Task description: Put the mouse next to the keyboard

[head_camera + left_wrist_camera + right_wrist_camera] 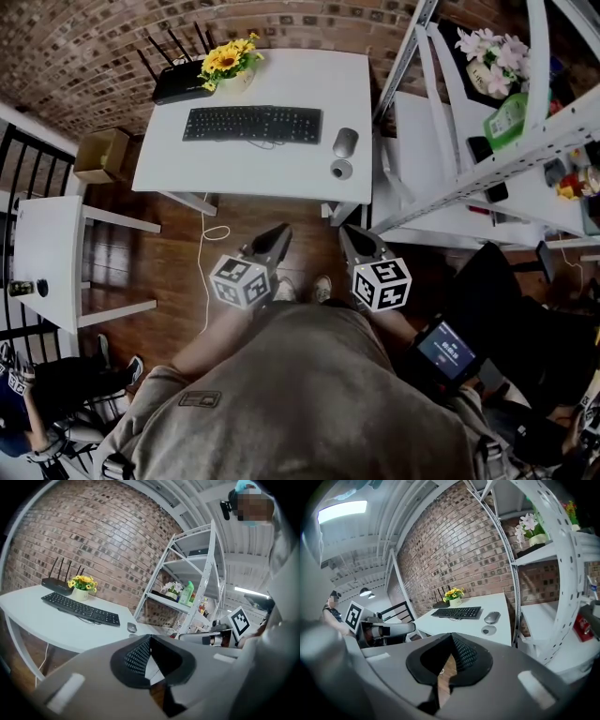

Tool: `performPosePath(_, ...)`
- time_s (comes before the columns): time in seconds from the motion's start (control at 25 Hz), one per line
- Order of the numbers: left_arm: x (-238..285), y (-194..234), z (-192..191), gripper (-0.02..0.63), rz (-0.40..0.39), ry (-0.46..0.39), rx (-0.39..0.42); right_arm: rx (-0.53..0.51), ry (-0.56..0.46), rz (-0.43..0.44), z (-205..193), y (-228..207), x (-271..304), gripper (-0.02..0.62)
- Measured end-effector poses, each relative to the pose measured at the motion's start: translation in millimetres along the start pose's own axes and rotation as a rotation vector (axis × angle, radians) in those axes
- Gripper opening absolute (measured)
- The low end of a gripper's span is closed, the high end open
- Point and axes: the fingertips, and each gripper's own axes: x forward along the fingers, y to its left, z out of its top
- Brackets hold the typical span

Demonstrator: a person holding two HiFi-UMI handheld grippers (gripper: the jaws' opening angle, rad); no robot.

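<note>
**Mouse Sits Right Beside the Keyboard**

The 2 grippers are down low, close to the person's tummy, over the wood floor. The left gripper (278, 234) has its jaws shut at the tips, with nothing in them. The right gripper (349, 234) is the same: tips together, nothing held. Both point ahead at the white table (281, 176), but they are well apart from it.

Near the front edge of the table is a small round disc (341, 169). Just behind the disc lies the mouse (345, 142). Its long side runs front to back, away from the person. The mouse is just beside the right end of the black keyboard (252, 124), which stretches from left to right. So the mouse already lies where the task wants it. I can't tell how it got there.

The mouse is almost straight ahead of the right gripper, so that one is the nearer of the 2. At the back of the table are yellow flowers (230, 58) and a black router (178, 86).
</note>
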Motion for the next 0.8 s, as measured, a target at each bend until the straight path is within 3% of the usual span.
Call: performPosePath(0.8,-13,12,0,0.002,-0.012,0.008,-0.006,-0.023,-0.007,-0.027,2,17,7,0.009)
